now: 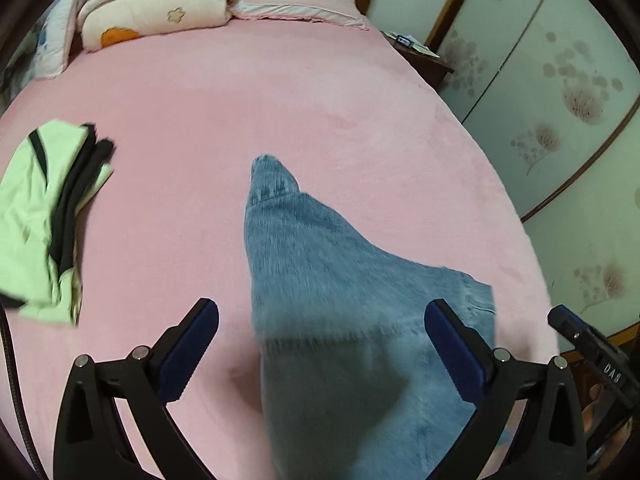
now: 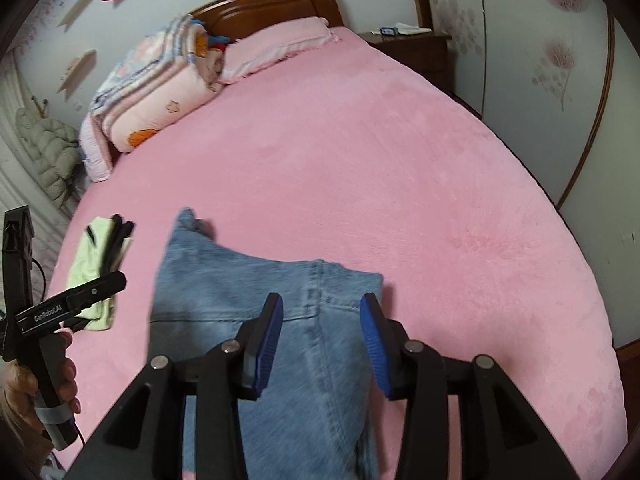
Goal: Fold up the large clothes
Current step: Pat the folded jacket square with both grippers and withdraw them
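Blue jeans [image 1: 320, 248] lie on the pink bed [image 1: 280, 100], folded lengthwise, with one leg end pointing towards the headboard. My left gripper [image 1: 322, 308] hangs above them with its jaws wide open; the blue pads [image 1: 192, 344] touch no cloth. In the right wrist view the jeans [image 2: 224, 280] show a seam and a waistband edge. My right gripper [image 2: 320, 300] hovers over that part, jaws partly apart, and the denim lies below the pads and is not pinched. A hand [image 2: 36, 384] at the left edge holds the other gripper's handle.
A crumpled light green and black garment [image 1: 40, 208] lies on the bed to the left of the jeans. Folded quilts [image 1: 152, 8] and a pink pillow [image 1: 296, 0] are stacked by the wooden headboard. A dark nightstand [image 1: 424, 64] and flowered wardrobe doors [image 1: 540, 80] stand on the right.
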Demonstrator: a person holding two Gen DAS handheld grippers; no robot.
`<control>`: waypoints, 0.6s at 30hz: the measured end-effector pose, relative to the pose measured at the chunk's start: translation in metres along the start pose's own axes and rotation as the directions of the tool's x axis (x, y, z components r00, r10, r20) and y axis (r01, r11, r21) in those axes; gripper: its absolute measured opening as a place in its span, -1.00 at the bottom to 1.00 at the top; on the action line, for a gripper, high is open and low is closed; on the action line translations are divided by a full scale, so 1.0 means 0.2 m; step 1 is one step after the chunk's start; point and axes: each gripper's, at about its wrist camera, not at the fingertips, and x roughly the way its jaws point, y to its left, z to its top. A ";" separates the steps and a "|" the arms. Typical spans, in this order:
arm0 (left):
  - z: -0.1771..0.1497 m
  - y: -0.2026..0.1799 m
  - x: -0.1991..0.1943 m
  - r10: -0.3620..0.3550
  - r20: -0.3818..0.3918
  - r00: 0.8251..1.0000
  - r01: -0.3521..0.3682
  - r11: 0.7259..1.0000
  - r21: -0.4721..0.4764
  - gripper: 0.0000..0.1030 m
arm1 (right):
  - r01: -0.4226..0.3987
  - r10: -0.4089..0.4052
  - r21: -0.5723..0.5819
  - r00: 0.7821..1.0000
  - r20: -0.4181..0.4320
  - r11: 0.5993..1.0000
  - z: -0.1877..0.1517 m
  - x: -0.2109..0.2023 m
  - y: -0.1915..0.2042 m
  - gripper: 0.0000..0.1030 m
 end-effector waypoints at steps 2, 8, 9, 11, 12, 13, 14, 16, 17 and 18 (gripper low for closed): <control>-0.05 -0.04 -0.05 -0.001 0.004 1.000 0.001 1.000 -0.012 0.99 | -0.004 0.004 -0.017 1.000 0.002 1.000 -0.02 -0.07 0.04 -0.15; -0.20 -0.11 -0.16 -0.004 -0.021 1.000 0.004 1.000 0.009 0.99 | -0.019 0.019 -0.096 1.000 -0.009 0.995 -0.08 -0.20 0.13 0.24; -0.22 -0.12 -0.16 0.001 -0.025 1.000 -0.001 1.000 0.012 0.99 | -0.018 0.017 -0.111 1.000 -0.016 0.994 -0.09 -0.21 0.14 0.28; -0.27 -0.14 -0.16 0.009 -0.048 0.999 -0.008 1.000 0.018 0.99 | -0.002 -0.002 -0.132 1.000 -0.030 0.991 -0.13 -0.23 0.15 0.51; -0.29 -0.15 -0.15 0.011 -0.067 0.998 -0.009 1.000 0.023 0.99 | 0.003 -0.008 -0.142 1.000 -0.030 0.990 -0.15 -0.24 0.15 0.51; -0.31 -0.16 -0.14 0.010 -0.078 0.997 -0.009 1.000 0.024 0.99 | 0.003 -0.008 -0.147 0.999 -0.033 0.989 -0.16 -0.24 0.16 0.51; -0.32 -0.16 -0.14 0.011 -0.086 0.996 -0.009 1.000 0.028 0.99 | 0.004 -0.010 -0.153 0.999 -0.042 0.988 -0.18 -0.24 0.16 0.55; -0.35 -0.17 -0.14 0.016 -0.096 0.995 -0.014 1.000 0.020 0.99 | 0.007 -0.016 -0.151 0.998 -0.053 0.988 -0.20 -0.25 0.15 0.60; -0.37 -0.17 -0.14 0.012 -0.100 0.995 -0.011 1.000 0.016 0.99 | 0.005 -0.014 -0.151 0.998 -0.059 0.989 -0.21 -0.25 0.14 0.65; -0.38 -0.18 -0.13 0.002 -0.107 0.994 0.000 1.000 0.016 0.99 | 0.002 -0.012 -0.154 0.998 -0.064 0.988 -0.22 -0.25 0.14 0.69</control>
